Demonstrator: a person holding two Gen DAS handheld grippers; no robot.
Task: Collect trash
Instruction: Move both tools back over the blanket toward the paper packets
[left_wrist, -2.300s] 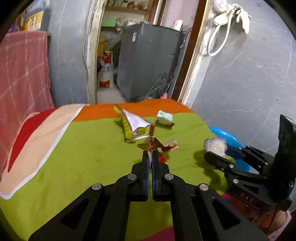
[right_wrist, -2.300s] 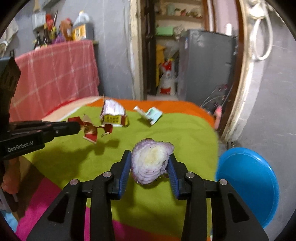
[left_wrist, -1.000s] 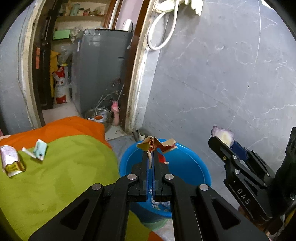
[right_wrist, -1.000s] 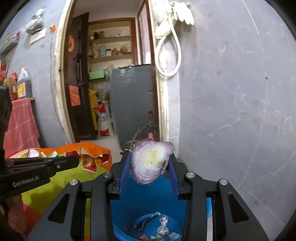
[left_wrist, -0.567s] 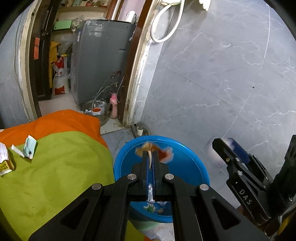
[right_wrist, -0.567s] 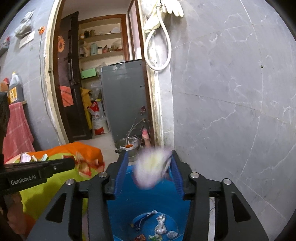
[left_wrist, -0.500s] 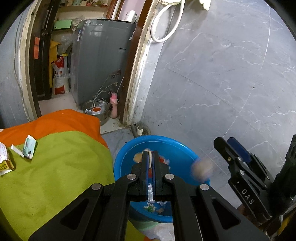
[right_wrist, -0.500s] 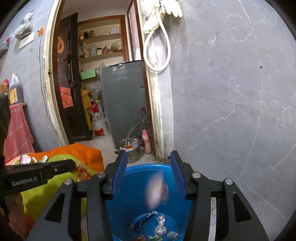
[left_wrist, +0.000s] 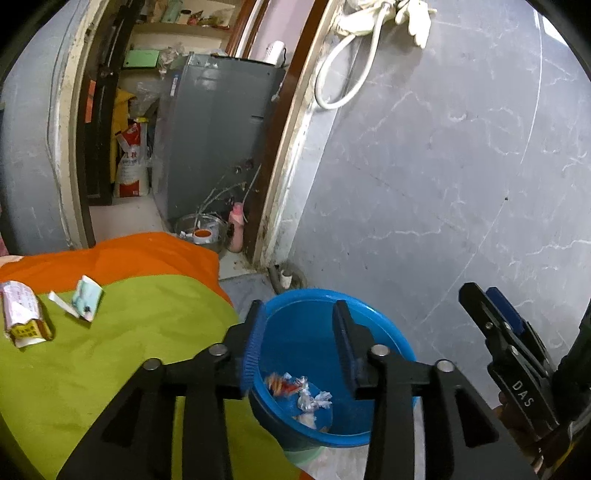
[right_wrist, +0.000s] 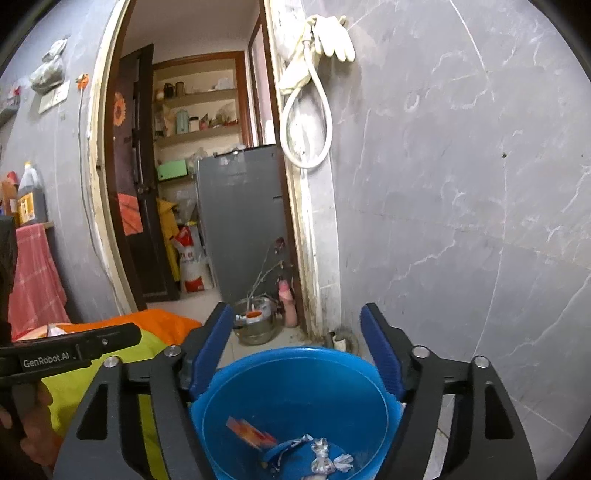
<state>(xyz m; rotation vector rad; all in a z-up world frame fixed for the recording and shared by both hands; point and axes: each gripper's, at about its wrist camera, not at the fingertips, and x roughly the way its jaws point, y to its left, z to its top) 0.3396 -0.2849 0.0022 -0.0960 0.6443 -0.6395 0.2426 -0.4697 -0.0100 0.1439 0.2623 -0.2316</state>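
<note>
While both empty claws, the left gripper (left_wrist: 297, 325) and right gripper (right_wrist: 297, 332), spread wider, trash (right_wrist: 295, 448) lies below them in the blue basin (right_wrist: 288, 360).

A green and orange bedspread (left_wrist: 129, 332) is lying left of the left fingers (left_wrist: 253, 339), carrying a torn white carton (left_wrist: 24, 319) and a pale green wrapper (left_wrist: 86, 301) side by side. The grey floor (left_wrist: 243, 286) is bearing a blue bin (left_wrist: 380, 326) beyond the fingertips.

Glossy blue plastic bucket (right_wrist: 295, 373), crinkled paper wrappers (left_wrist: 22, 317), matt cloth cover (left_wrist: 122, 354)
</note>
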